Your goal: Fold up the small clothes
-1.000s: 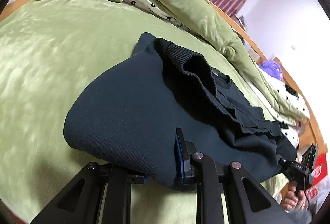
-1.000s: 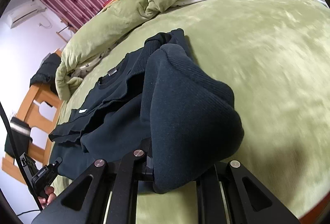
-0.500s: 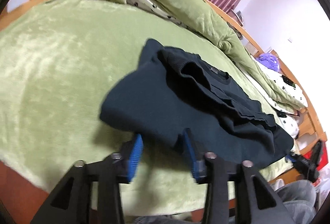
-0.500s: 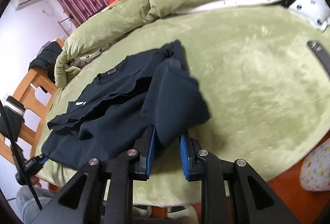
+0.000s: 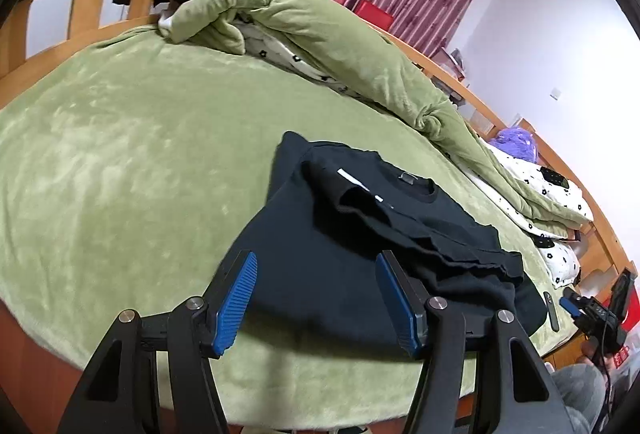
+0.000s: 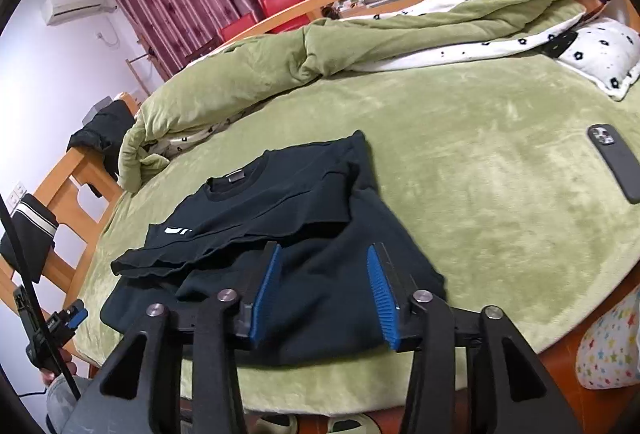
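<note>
Both grippers have let go of the dark sweatshirt (image 5: pixel 320 266) and pulled back, so this fold looks done.

Left wrist view: the left gripper (image 5: pixel 316 298) has its fingers wide, holding nothing; the garment lies flat on the green bed cover (image 5: pixel 120 154). Right wrist view: the right gripper (image 6: pixel 324 294) is also wide and empty; sleeves are folded over the body, collar showing.

We see the sweater (image 6: pixel 288 234) lying flat on the bed (image 6: pixel 480 162), near its front edge. Behind it the quilt (image 6: pixel 360 46) lies bunched along the far side. A phone (image 6: pixel 614 162) lies on the bed, well apart to the right of the sweater.
</note>
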